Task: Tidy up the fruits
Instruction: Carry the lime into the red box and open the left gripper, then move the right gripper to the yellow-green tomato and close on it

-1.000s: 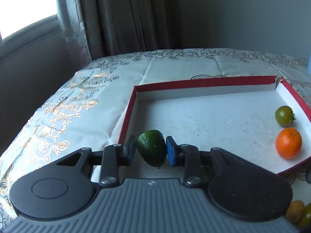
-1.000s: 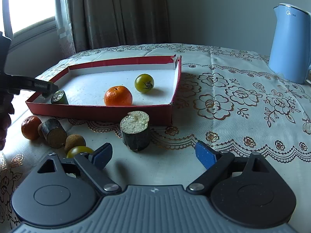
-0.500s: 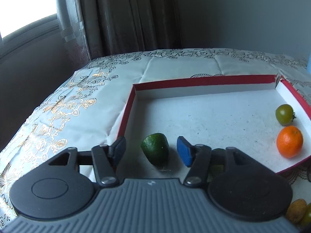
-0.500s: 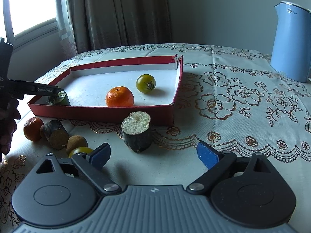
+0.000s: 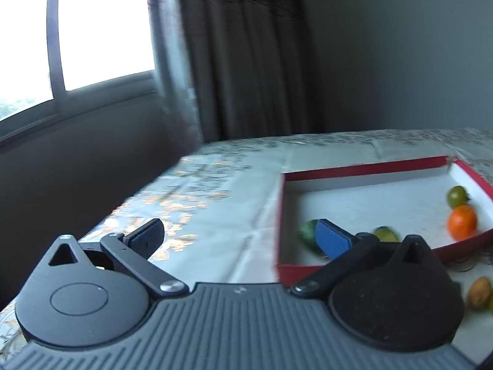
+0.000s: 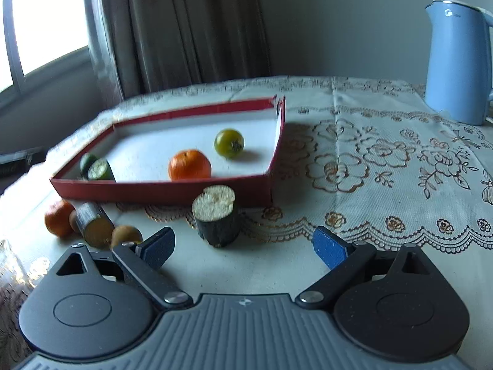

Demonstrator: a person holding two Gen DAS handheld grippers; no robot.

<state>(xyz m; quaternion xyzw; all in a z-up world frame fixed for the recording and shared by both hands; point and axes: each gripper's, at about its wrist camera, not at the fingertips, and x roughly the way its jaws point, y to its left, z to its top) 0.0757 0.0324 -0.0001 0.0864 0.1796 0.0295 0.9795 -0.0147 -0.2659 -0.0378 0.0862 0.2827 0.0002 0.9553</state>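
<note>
I am seeing no writing I can read: the mark on the blue kettle [image 6: 456, 61] at the table's far right is too blurred to make out.

My left gripper [image 5: 240, 237] is hanging wide open with nothing between its fingers, over the tablecloth [image 5: 215, 203] just beside the left wall of the red tray [image 5: 363, 168]. My right gripper [image 6: 243, 248] is also gaping open and empty, over bare cloth in front of the tray.

The green cut fruit [image 6: 98, 169] is lying inside the tray at its near left corner, against the front wall. The orange [image 6: 189, 165] is sitting near the front wall, and the green tomato [image 6: 229, 142] is just behind it, apart from the right wall.

Outside, a dark cut piece [image 6: 215, 215] is standing upright just beside the tray's front wall. Another cut piece [image 6: 94, 226] is lying tilted at the left, touching a second orange [image 6: 58, 217] and a brown fruit [image 6: 126, 236]. Open cloth is stretching from the tray to the kettle.
</note>
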